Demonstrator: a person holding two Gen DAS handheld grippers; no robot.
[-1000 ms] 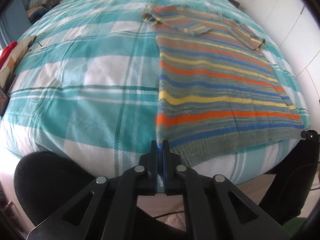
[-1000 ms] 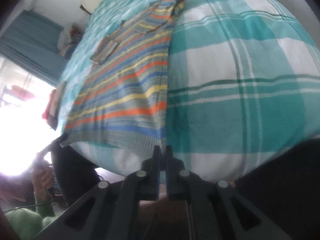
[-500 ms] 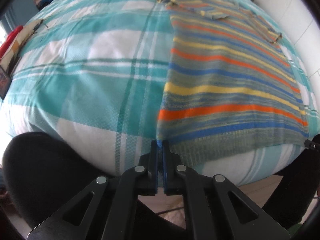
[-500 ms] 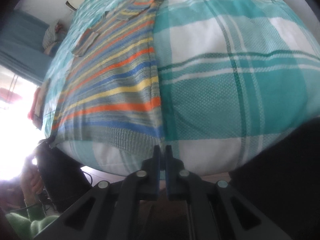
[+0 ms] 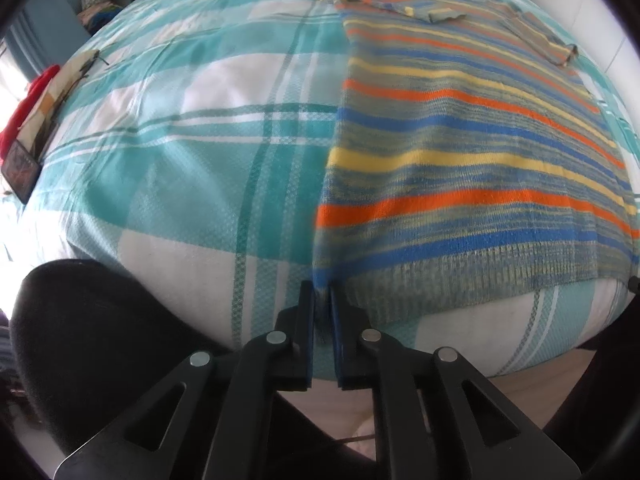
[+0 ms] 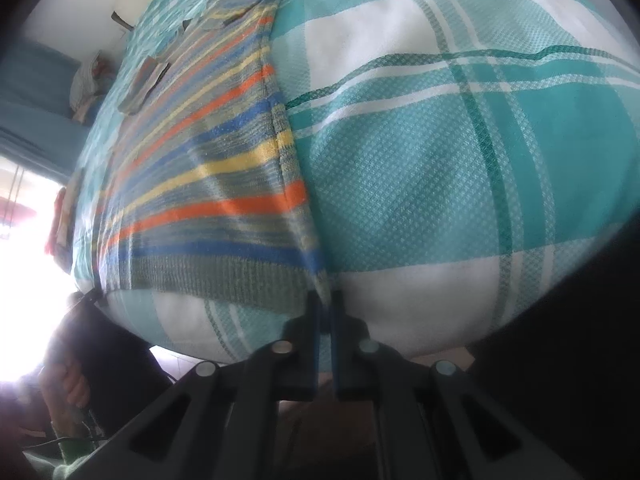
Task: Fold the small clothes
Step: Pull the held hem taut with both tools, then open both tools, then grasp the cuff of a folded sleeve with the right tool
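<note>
Our left gripper [image 5: 321,294] has just been parting its jaws around the striped sweater's [image 5: 460,152] near-left hem corner, while our right gripper [image 6: 325,300] pinches the near-right corner on the plaid bedspread [image 5: 192,152].

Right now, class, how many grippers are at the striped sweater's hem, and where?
2. The left gripper is at the near left hem corner of the striped sweater, jaws just opening with fabric between them; the right gripper is shut on the near right corner.

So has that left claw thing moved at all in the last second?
Yes. The left gripper has dropped closer to the bed, at the striped sweater's hem corner, its jaws just opening slightly around it.
</note>
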